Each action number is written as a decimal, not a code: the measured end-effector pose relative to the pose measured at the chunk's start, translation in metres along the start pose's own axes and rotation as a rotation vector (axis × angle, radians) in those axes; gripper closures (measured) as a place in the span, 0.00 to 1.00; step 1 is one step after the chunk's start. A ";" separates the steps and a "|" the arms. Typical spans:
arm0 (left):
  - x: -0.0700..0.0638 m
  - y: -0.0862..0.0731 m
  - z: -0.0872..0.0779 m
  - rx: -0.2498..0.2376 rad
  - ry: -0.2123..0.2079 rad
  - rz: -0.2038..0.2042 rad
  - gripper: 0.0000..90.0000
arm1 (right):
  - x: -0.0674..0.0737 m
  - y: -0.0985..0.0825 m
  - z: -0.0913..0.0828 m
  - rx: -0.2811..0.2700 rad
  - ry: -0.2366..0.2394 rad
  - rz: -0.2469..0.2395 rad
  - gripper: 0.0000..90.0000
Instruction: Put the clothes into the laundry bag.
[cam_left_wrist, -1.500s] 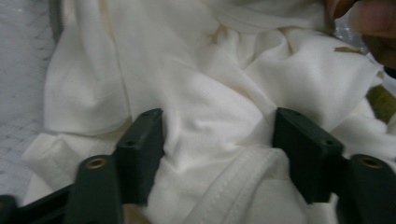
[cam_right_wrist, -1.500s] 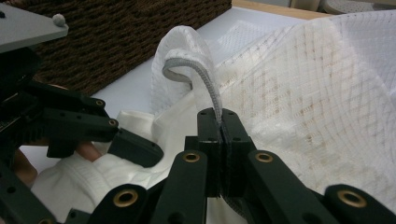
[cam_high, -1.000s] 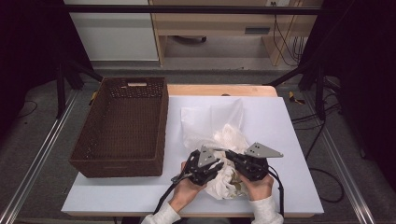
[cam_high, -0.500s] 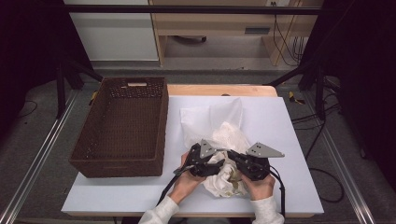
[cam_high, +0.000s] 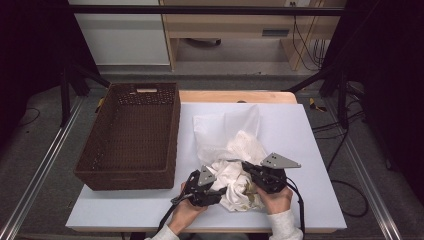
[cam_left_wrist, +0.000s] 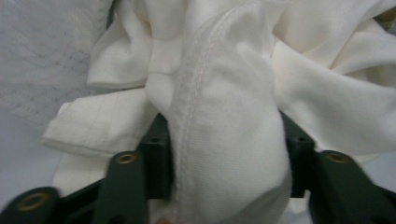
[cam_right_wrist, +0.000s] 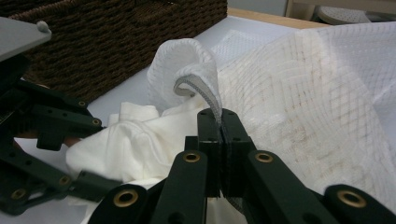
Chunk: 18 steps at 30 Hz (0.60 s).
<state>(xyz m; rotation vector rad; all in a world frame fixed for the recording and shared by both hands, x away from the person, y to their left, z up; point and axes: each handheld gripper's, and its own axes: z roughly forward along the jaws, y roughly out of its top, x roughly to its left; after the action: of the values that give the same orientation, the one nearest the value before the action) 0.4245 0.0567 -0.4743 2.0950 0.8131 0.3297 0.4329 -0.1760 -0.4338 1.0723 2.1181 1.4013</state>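
Item: white garment (cam_high: 235, 175), bunched at tabletop's near edge, beside mesh laundry bag (cam_high: 225, 127). My right gripper (cam_right_wrist: 219, 122) clamped on bag's hem; left gripper (cam_left_wrist: 224, 154) jaws closing around a garment fold. Step: bagging. Next, I'd judge: feed garment into the opening.

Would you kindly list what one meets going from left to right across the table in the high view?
Dark brown woven wicker basket → left hand-held gripper → crumpled white cloth garment → right hand-held gripper, its grey three-cornered plate on top → bare white tabletop.
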 end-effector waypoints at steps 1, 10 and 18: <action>-0.002 0.002 -0.002 -0.019 0.004 0.012 0.73 | 0.000 0.000 0.001 -0.001 0.003 0.001 0.99; -0.020 0.044 0.004 -0.099 0.007 0.061 0.88 | 0.006 0.006 -0.005 -0.026 0.022 -0.017 0.99; -0.008 0.056 0.045 -0.042 0.037 0.033 0.87 | 0.006 0.011 -0.014 -0.052 0.044 -0.016 0.99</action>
<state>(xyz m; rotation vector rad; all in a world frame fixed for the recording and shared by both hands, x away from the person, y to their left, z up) 0.4645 -0.0009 -0.4567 2.0706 0.7876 0.4014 0.4242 -0.1777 -0.4177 1.0112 2.1038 1.4768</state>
